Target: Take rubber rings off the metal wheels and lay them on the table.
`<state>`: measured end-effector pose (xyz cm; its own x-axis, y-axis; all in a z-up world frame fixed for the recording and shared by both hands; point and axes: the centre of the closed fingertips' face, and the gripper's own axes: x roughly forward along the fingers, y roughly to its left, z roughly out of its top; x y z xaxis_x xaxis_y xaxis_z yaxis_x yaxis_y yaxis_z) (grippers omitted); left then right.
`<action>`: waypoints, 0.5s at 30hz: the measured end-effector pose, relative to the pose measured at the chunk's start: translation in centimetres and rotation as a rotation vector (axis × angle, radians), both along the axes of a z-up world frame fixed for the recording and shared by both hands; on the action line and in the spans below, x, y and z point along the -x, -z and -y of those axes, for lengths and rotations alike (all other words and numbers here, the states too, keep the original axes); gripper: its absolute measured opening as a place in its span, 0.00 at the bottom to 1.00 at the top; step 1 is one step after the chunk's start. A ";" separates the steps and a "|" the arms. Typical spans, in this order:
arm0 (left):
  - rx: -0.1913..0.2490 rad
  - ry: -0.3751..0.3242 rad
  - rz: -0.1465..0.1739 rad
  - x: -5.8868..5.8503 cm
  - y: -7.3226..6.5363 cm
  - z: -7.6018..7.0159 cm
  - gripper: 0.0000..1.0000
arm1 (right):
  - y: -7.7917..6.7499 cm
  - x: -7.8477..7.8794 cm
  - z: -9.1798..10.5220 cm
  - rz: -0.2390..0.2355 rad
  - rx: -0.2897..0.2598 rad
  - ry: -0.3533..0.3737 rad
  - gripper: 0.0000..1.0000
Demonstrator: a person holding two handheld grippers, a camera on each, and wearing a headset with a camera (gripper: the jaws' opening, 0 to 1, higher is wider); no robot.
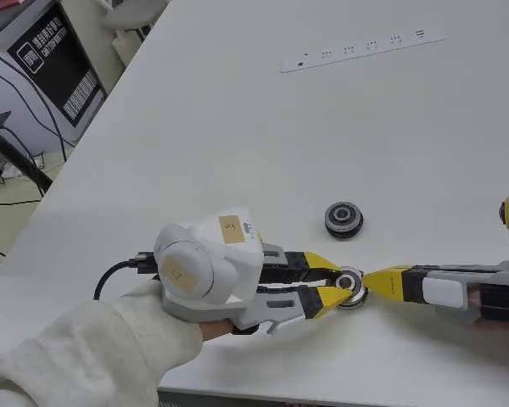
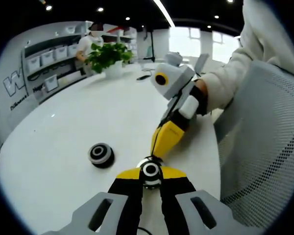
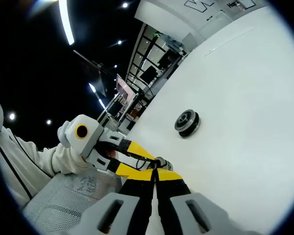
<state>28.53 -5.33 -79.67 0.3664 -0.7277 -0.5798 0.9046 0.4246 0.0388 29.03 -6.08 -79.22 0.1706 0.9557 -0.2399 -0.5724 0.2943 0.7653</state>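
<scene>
White table (image 1: 237, 127), wheel (image 1: 350, 286) in L hand-held gripper (image 1: 340, 281); shelves (image 2: 49, 68), plant (image 2: 108, 54) behind.

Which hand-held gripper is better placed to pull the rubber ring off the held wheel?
Probably the right hand-held gripper: its shut jaws meet the small black-rimmed metal wheel, which the left hand-held gripper clamps.

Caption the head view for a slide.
Left gripper clamps a small silver metal wheel; right gripper touches its rim; second black-ringed wheel sits apart on the white table.
</scene>
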 end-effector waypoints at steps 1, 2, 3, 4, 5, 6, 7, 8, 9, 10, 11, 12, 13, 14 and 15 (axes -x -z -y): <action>0.000 0.000 0.000 0.0 0.0 0.0 0.14 | 0.0 0.0 0.0 0.000 -0.001 -0.001 0.00; 0.000 -0.001 0.001 0.0 0.0 0.0 0.14 | 0.0 0.0 0.0 -0.001 -0.001 -0.001 0.00; 0.000 0.000 0.001 0.0 0.0 0.0 0.14 | 0.0 0.0 -0.1 -0.001 -0.002 -0.002 0.00; -0.001 0.000 0.002 0.0 0.0 0.0 0.14 | 0.0 0.0 -0.1 0.000 -0.002 -0.002 0.00; -0.001 0.000 0.002 0.0 0.0 0.0 0.14 | 0.0 0.0 -0.1 -0.002 -0.003 -0.002 0.00; -0.001 0.000 0.002 0.0 0.0 0.0 0.14 | 0.0 0.0 -0.1 -0.006 -0.004 -0.001 0.00; -0.002 0.000 0.003 0.0 0.0 0.0 0.14 | -0.1 0.0 -0.1 -0.009 -0.005 0.000 0.00; -0.002 0.001 0.003 0.0 0.0 0.0 0.14 | -0.1 0.0 -0.1 -0.009 -0.006 0.000 0.00; -0.002 0.001 0.003 0.0 0.0 0.0 0.14 | -0.1 0.0 -0.1 -0.009 -0.006 0.000 0.00; -0.002 0.001 0.003 0.0 0.0 0.0 0.14 | -0.1 0.0 -0.1 -0.009 -0.007 0.000 0.00; -0.002 0.001 0.003 0.0 0.0 0.0 0.14 | -0.1 0.0 -0.1 -0.010 -0.008 0.001 0.00; -0.002 0.001 0.003 0.0 0.0 0.0 0.14 | -0.1 0.1 -0.1 -0.010 -0.009 0.001 0.00; -0.003 0.001 0.004 0.0 0.0 0.0 0.14 | -0.1 0.1 -0.1 -0.011 -0.010 0.000 0.00; -0.003 0.001 0.004 0.0 0.0 0.0 0.14 | -0.2 0.1 -0.2 -0.011 -0.011 0.000 0.00; -0.003 0.001 0.004 0.0 0.0 0.0 0.14 | -0.2 0.1 -0.2 -0.012 -0.012 0.000 0.00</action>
